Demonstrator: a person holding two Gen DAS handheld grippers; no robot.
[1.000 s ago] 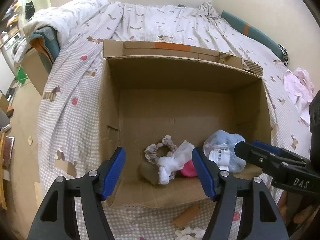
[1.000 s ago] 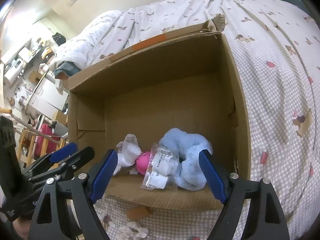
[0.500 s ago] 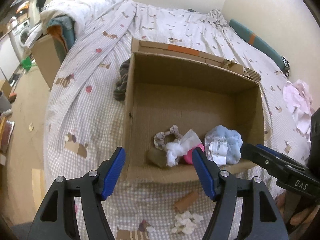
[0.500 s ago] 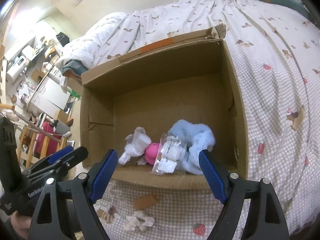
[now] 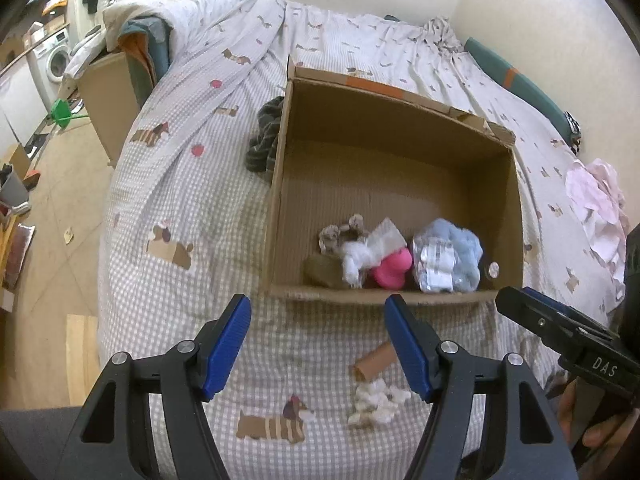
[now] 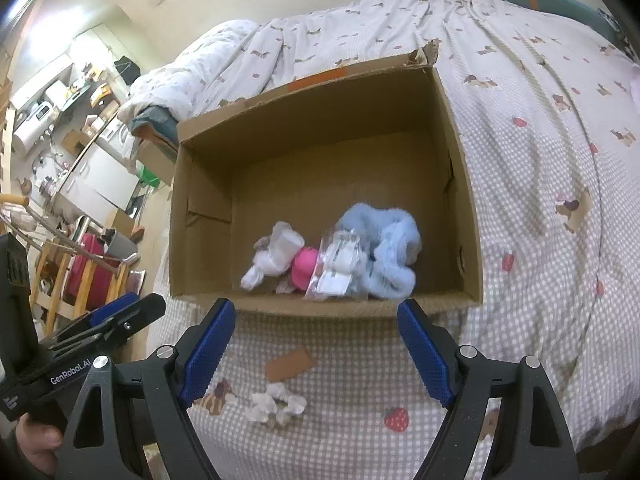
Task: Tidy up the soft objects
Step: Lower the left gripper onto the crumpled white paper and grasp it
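Note:
An open cardboard box [image 5: 400,152] [image 6: 328,184] sits on the bed. At its near wall lie a light blue fluffy cloth [image 5: 464,248] [image 6: 392,240], a clear plastic packet [image 5: 434,264] [image 6: 338,268], a pink soft item [image 5: 394,270] [image 6: 304,266], a white cloth [image 5: 358,258] [image 6: 276,258] and a beige scrunchie [image 5: 340,232]. My left gripper [image 5: 318,344] is open and empty, above the bedspread in front of the box. My right gripper [image 6: 316,350] is open and empty beside it.
A white scrunchie [image 5: 374,398] [image 6: 276,402] and a brown flat piece [image 5: 376,364] [image 6: 288,364] lie on the checked bedspread in front of the box. A dark cloth [image 5: 266,136] lies left of the box. Pink clothing [image 5: 600,204] lies at right. The bed's edge and floor are at left.
Both grippers have pulled back and up from the box, so the box looks smaller and more bedspread shows in front. Both stayed open and empty.

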